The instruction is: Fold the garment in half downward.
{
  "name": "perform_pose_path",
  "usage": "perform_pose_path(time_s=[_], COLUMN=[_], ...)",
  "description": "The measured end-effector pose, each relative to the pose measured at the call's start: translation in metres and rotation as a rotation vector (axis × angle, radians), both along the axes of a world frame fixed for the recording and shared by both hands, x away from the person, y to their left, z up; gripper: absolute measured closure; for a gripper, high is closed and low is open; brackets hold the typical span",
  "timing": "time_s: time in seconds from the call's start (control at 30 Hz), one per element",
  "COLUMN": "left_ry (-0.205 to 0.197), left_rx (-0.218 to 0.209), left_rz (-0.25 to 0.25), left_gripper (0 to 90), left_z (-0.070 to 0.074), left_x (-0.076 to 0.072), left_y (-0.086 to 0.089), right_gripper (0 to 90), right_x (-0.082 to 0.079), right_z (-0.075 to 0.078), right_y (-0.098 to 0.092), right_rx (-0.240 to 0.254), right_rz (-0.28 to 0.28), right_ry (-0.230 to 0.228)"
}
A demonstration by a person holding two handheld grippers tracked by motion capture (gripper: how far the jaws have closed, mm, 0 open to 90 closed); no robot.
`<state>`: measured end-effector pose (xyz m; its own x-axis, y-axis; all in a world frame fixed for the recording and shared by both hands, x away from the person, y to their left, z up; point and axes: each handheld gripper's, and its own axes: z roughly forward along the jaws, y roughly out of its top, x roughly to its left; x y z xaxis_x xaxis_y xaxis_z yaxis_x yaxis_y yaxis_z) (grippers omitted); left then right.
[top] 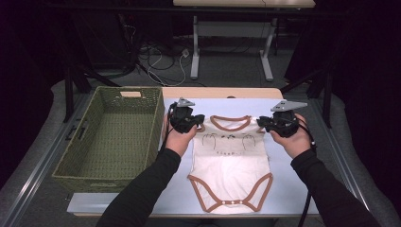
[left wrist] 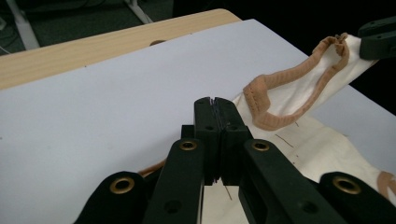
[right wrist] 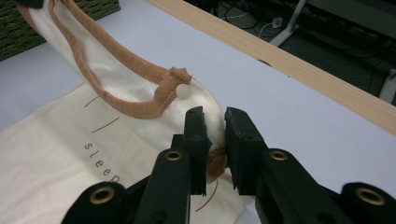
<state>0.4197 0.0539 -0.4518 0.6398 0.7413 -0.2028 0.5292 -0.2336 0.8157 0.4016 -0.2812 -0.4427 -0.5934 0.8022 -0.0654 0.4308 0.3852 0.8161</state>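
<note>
**Both shoulders pinched, top edge off the counter**

My left tongs (left wrist: 217, 103) are clenched tight on the left shoulder of the baby bodysuit (top: 230, 163), the jaws pressed together with only thin cloth showing at their base. My right tongs (right wrist: 216, 119) are clamped on the right shoulder, with a bunched fold of cream fabric and brown trim between the jaws, just below the white snap button (right wrist: 183, 92).

Between the two grips the brown-edged neckline (left wrist: 289, 91) hangs slack in a loop, raised off the surface. The rest of the bodysuit lies flat, face up, in the middle of the pale blue counter (top: 302, 189), its snap crotch toward the near edge. The woven green basket (top: 109, 137) stands empty to the left, close to my left hand (top: 176, 138).

My worries from here: the left hold looks thin, so a quick pull could strip the cloth free and drop that corner. The right bite sits on a thick seam, which may roll out under tension. If I draw the hands apart unevenly, the neckline will twist and any fold will land crooked. The basket wall is near enough to snag my left hand or its cable.
</note>
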Motion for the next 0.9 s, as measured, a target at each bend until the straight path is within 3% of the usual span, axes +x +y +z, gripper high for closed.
perform_pose_path(time_s=[0.3,0.47,0.67,0.83,0.9], left_ry=[0.013,0.010,0.023,0.020,0.039], left_rx=[-0.028,-0.006,-0.019,-0.001,-0.013], left_rz=[-0.017,-0.047,-0.069,-0.102,-0.122], left_gripper=[88.6,88.8,88.9,88.9,88.9], left_z=[-0.006,-0.009,-0.014,-0.024,-0.028], left_x=[-0.017,-0.029,-0.044,-0.057,-0.062], left_y=[0.005,0.004,0.008,0.010,0.012], right_gripper=[79.2,79.2,79.3,79.2,79.2], right_x=[-0.013,-0.026,-0.042,-0.056,-0.062], right_z=[-0.005,-0.009,-0.014,-0.021,-0.026], right_y=[-0.004,-0.004,-0.006,-0.005,-0.005], right_rx=[0.023,0.019,0.039,0.042,0.047], right_rz=[-0.004,0.007,0.030,0.037,0.039], right_ry=[0.019,0.023,0.015,0.015,0.019])
